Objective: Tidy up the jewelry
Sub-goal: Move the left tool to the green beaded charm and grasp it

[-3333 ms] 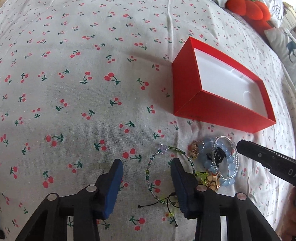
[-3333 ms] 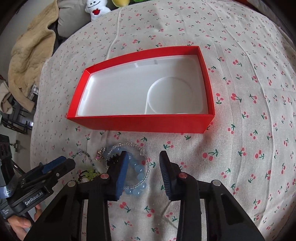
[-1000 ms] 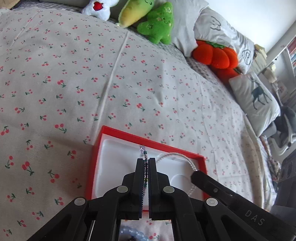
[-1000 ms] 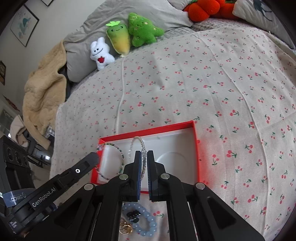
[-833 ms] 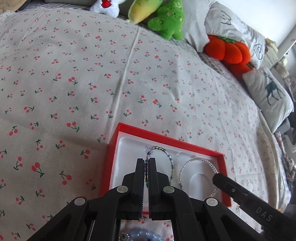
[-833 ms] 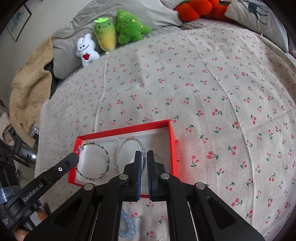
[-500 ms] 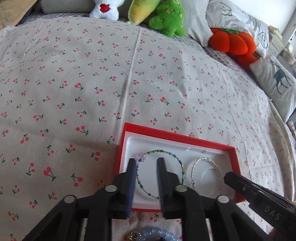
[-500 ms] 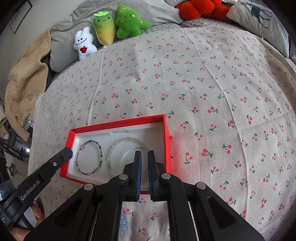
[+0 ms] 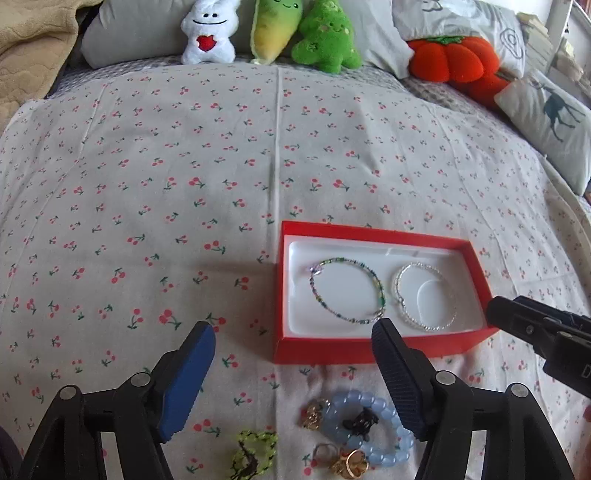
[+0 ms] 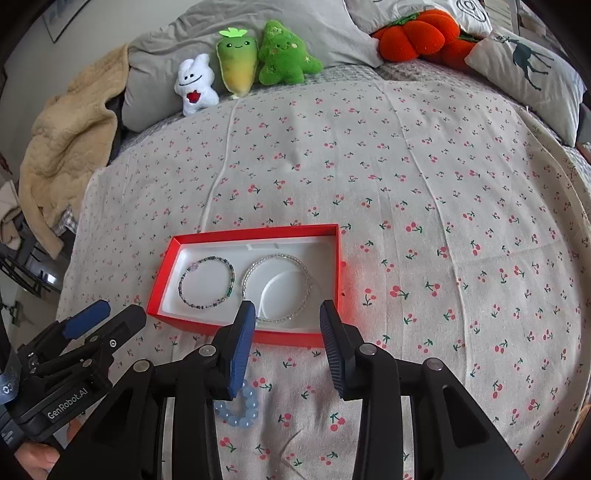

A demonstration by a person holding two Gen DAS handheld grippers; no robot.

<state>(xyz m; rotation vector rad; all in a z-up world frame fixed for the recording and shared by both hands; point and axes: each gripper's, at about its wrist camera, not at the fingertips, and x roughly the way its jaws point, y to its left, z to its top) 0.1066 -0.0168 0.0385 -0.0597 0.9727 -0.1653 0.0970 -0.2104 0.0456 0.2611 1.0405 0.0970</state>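
Observation:
A red box (image 9: pixel 369 347) with a white liner lies on the cherry-print bedspread; it also shows in the right wrist view (image 10: pixel 288 338). Inside it lie a green-beaded bracelet (image 9: pixel 347 290) (image 10: pixel 207 282) on the left and a clear-beaded bracelet (image 9: pixel 424 295) (image 10: pixel 277 288) on the right. In front of the box lie a light-blue bead bracelet (image 9: pixel 373 428) (image 10: pixel 238 410), a yellow-green bead piece (image 9: pixel 255 456) and gold rings (image 9: pixel 347 465). My left gripper (image 9: pixel 293 343) is open and empty, above the loose pieces. My right gripper (image 10: pixel 288 317) is open and empty, at the box's near edge.
Plush toys (image 9: pixel 266 29) (image 10: pixel 243 62), an orange pumpkin cushion (image 9: pixel 450 61), pillows (image 10: pixel 524 62) and a tan blanket (image 10: pixel 62 147) line the far end of the bed. The bedspread (image 9: pixel 184 184) stretches wide around the box.
Both grippers opened and let their bracelets lie in the red box, then drew back from it. The jaws stand much wider than half a second ago.

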